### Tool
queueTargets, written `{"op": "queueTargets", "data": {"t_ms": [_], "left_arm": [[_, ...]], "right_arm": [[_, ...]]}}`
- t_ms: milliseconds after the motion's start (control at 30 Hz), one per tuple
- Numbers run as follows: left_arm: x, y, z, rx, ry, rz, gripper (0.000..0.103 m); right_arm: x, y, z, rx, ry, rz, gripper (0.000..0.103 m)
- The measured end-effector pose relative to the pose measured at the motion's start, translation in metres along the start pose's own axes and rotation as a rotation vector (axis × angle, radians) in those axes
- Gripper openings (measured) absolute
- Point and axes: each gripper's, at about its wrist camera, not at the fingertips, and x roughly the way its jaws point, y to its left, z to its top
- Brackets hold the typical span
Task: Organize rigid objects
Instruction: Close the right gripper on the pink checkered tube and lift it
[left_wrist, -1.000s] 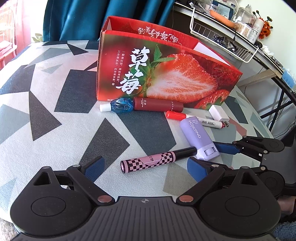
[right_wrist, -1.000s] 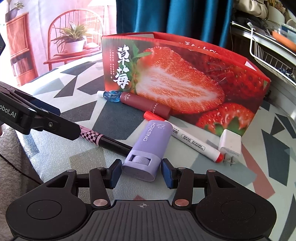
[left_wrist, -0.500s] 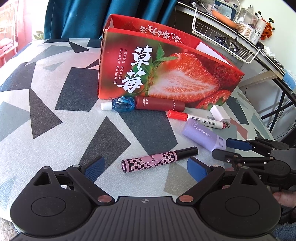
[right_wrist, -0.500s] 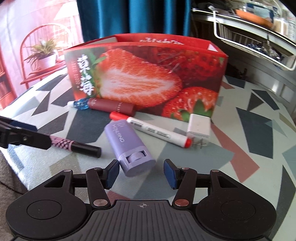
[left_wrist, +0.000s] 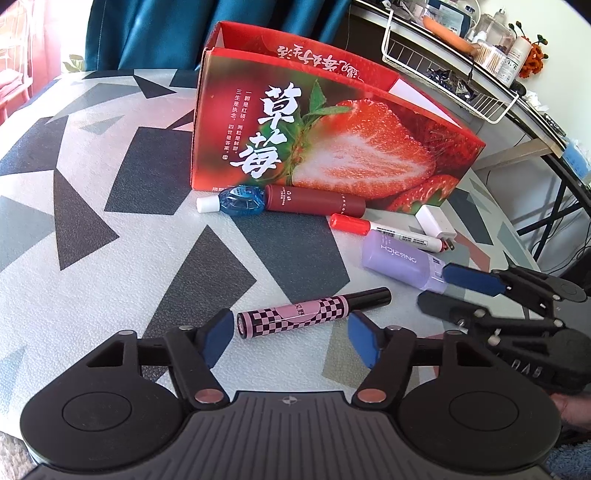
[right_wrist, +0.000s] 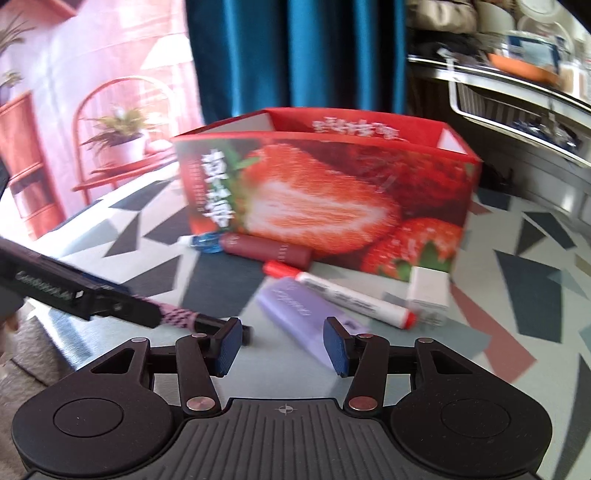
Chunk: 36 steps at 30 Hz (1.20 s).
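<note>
1. Fingertips of my left gripper (left_wrist: 291, 338) have just been closing around the checkered pen (left_wrist: 303, 314); it lies between the pads, which stand apart from it at both ends, not yet pressing.
2. That pen's long axis runs left to right, straight across the gap between my left pads, so closing further would catch it end to end rather than across its barrel; I judge a turn of the wrist would serve better.
3. On the right, my right gripper (right_wrist: 282, 347) is partly open and holds nothing; the lilac tube (right_wrist: 306, 314) lies just beyond its right pad, its length slanting far-left to near-right.
4. Farther off lie the red-capped marker (left_wrist: 384, 232), the white plug (left_wrist: 434, 223), the maroon tube (left_wrist: 314, 201) and the blue tape dispenser (left_wrist: 236, 201), along the foot of the strawberry box (left_wrist: 325, 147).
5. Everything rests on a table (left_wrist: 110, 240) with a grey, triangle-patterned cover; a blue curtain (left_wrist: 166, 33) hangs behind.
</note>
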Motion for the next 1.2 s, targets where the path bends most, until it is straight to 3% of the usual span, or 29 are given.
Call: {"op": "queueTargets", "data": {"t_ms": [200,533,600,1200], "left_arm": [[0.005,0.005,-0.002,-0.029,0.022,-0.02,0.058],[0.007,-0.001,-0.003,0.013,0.004,-0.004,0.058],[0.008,-0.002,-0.003,0.02,-0.001,-0.006,0.058],[0.012,-0.007,-0.002,0.068,-0.024,0.015,0.059]], "right_arm": [[0.016,0.005,-0.002,-0.013,0.044,0.049,0.04],[0.033,0.009,-0.004,-0.026,0.059,0.103,0.035],[0.033,0.011,-0.004,-0.033,0.047,0.096,0.029],[0.032,0.004,-0.011,-0.007,0.007,0.091,0.026]]}}
